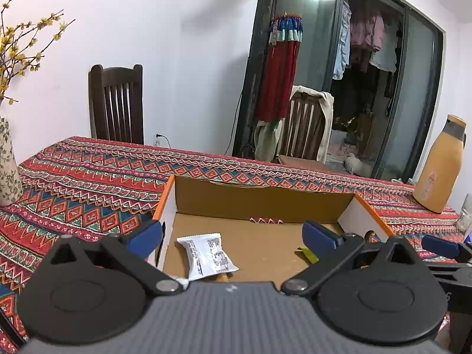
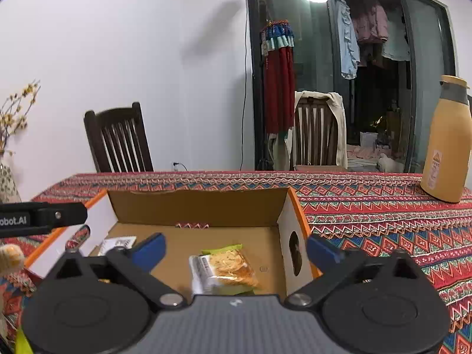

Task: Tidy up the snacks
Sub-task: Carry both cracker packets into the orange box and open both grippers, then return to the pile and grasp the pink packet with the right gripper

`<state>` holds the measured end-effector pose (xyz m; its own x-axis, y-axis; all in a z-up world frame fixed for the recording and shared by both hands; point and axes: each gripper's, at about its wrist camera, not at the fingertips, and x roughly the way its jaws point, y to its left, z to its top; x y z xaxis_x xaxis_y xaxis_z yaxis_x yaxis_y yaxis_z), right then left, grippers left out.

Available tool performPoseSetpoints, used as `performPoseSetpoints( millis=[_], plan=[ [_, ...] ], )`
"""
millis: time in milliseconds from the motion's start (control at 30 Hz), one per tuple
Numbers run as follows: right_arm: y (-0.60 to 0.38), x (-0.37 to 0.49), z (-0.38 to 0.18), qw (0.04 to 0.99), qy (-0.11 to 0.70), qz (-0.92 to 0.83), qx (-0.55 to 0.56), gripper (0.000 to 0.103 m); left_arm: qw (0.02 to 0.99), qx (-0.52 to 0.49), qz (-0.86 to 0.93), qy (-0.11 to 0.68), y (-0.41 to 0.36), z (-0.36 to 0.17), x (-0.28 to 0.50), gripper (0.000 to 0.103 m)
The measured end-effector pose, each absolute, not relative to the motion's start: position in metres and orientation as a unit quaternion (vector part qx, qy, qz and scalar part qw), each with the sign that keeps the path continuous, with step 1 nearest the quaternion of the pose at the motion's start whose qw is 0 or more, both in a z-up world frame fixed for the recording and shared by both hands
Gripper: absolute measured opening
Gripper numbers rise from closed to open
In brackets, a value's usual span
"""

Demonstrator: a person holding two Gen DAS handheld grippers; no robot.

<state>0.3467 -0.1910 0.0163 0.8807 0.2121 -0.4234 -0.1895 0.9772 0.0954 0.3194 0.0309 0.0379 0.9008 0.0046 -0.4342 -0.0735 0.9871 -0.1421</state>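
Observation:
An open cardboard box (image 1: 259, 199) with orange-edged flaps sits on the patterned tablecloth. In the left wrist view a white snack packet (image 1: 208, 256) lies on the box floor below my left gripper (image 1: 234, 236), which is open and touches nothing. A green-edged wrapper corner (image 1: 308, 254) shows by its right finger. In the right wrist view a green and orange snack packet (image 2: 225, 268) lies in the same box (image 2: 200, 206) under my right gripper (image 2: 236, 249), also open and apart from it. The white packet (image 2: 116, 243) shows at the left, behind the left gripper's body.
A tan bottle (image 1: 439, 165) stands on the table at the right, seen as well in the right wrist view (image 2: 447, 141). A floral vase (image 1: 7, 165) with yellow blossoms stands far left. Two wooden chairs (image 1: 116, 103) stand behind the table (image 2: 383, 215).

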Motion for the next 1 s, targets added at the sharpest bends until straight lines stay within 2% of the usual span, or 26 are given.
performPoseSetpoints(
  millis=[467,800,1000],
  plan=[
    [-0.193,0.342,0.024,0.972,0.213,0.095,0.024,0.103,0.973,-0.085,0.018,0.216,0.031,0.042,0.313,0.103],
    [-0.205,0.327,0.052,0.979,0.183,0.085,0.029,0.103,0.976,-0.085,0.032,0.197,0.030,0.063,0.296,0.103],
    [-0.213,0.313,0.055,0.980,0.186,0.074,-0.003,0.103,0.972,-0.082,0.035,0.216,0.036,0.060,0.283,0.103]
  ],
)
